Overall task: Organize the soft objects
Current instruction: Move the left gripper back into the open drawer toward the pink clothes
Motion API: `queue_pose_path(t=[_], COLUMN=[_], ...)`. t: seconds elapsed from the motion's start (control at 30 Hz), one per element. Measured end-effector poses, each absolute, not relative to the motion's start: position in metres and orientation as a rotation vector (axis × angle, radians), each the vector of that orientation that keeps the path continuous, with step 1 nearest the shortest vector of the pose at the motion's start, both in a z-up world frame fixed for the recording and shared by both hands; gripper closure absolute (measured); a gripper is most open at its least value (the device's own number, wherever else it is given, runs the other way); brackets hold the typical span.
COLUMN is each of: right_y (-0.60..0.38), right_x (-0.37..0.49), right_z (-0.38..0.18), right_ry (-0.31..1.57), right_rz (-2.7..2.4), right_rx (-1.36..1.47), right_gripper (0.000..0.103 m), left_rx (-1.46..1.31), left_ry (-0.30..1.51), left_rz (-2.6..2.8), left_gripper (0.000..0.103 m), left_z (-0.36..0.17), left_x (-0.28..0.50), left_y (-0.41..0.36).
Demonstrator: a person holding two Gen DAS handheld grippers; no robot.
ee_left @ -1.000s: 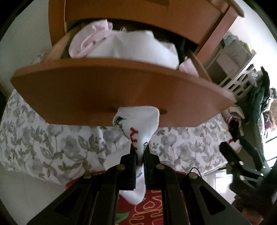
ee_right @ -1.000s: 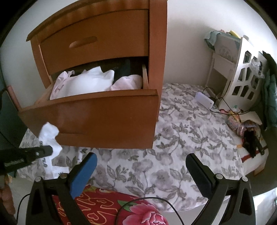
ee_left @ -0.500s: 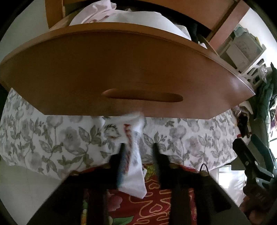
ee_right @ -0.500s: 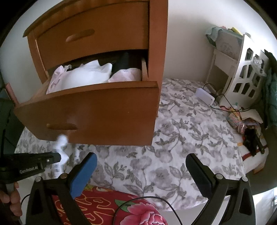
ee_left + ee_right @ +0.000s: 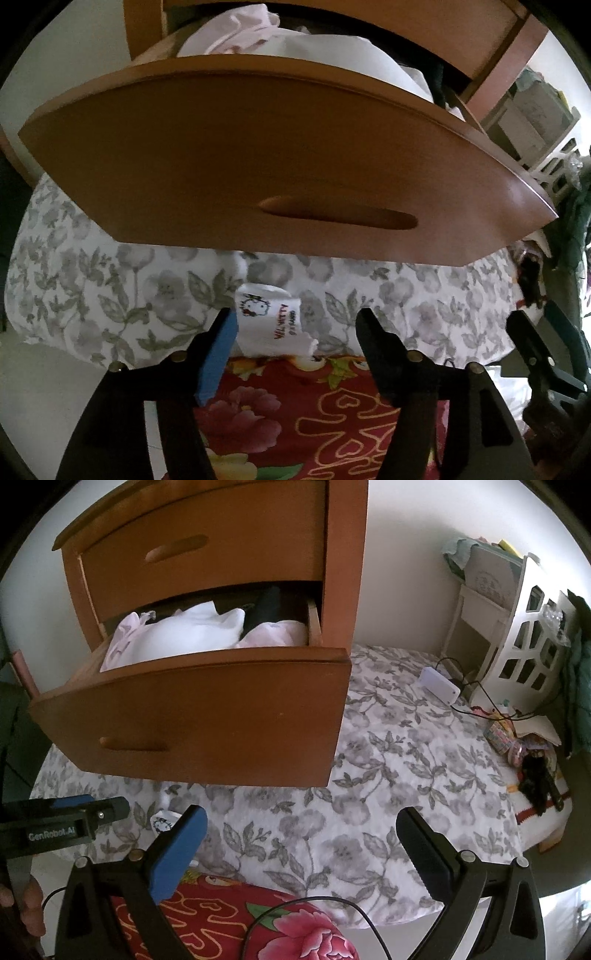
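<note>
- The left gripper (image 5: 295,325), black with a blue pad on one finger, points steeply down at the bed below the drawer; its jaws have just been opening and now stand spread.
- Between those spread fingers lies a small white sock with a cartoon cat face and red lettering (image 5: 271,319). It rests on the grey-and-white floral bedsheet (image 5: 110,291), free of both pads, just beside the blue one.
- In the right wrist view the same sock is only a small white patch beneath the drawer's lower edge, partly hidden by a blue pad.
- The right gripper (image 5: 301,843) hovers over the floral sheet with its jaws wide apart and nothing between them.
- Above the sock hangs the pulled-out orange-brown wooden drawer with a slot handle (image 5: 207,716). It is piled with folded white and pale pink clothes (image 5: 192,633) and something dark at the back.
- A second drawer of the same wooden cabinet (image 5: 207,546) sits closed above it.
- A red blanket with a pink flower and gold heart pattern (image 5: 295,930) lies at the near edge of the bed, under both grippers.
- A person's fingertips (image 5: 31,904) show at the left edge, on the left tool's handle.
</note>
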State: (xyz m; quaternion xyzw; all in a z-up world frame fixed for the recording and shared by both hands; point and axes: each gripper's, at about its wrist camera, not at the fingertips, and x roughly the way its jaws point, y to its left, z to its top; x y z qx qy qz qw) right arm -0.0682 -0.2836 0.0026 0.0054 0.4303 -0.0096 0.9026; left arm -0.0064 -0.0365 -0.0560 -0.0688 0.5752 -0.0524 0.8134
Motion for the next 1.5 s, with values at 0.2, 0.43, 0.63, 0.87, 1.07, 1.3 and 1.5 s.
queue_pose_path(t=[0.2,0.43,0.63,0.87,1.07,1.3,1.5], right_y=[-0.282,-0.283,-0.282,-0.281,-0.280,-0.280,-0.282], right_x=[-0.070,-0.071,-0.071,-0.072,-0.072,-0.071,-0.071], right_z=[0.004,0.006,0.008,0.008,0.008,0.007,0.007], right_ry=[0.887,0.880,0.871,0.866,0.862,0.862,0.861], right_rz=[-0.020,-0.019,-0.027,-0.018,-0.016,-0.017,-0.018], right_rx=[0.015,0.017,0.020,0.017,0.017,0.021,0.023], right_gripper=[0.000,0.000,0.000,0.000,0.000,0.000,0.000], left_rx=[-0.121,-0.140,-0.179,-0.042,-0.029,-0.078,-0.136], left_ry=[1.182,1.095,1.006,0.841,0.799,0.823,0.809], left_rz=[-0.088,-0.112,-0.146,-0.031,0.050,0.112,0.105], left_gripper=[0.015,0.002,0.000,0.000,0.000,0.000,0.000], left_z=[-0.050,-0.032,-0.014,0.018,0.036,0.040,0.062], left_x=[-0.008,-0.010,-0.011,-0.021,-0.022,-0.016,0.004], left_y=[-0.031,-0.026,-0.019,-0.019,-0.011,0.006,0.020])
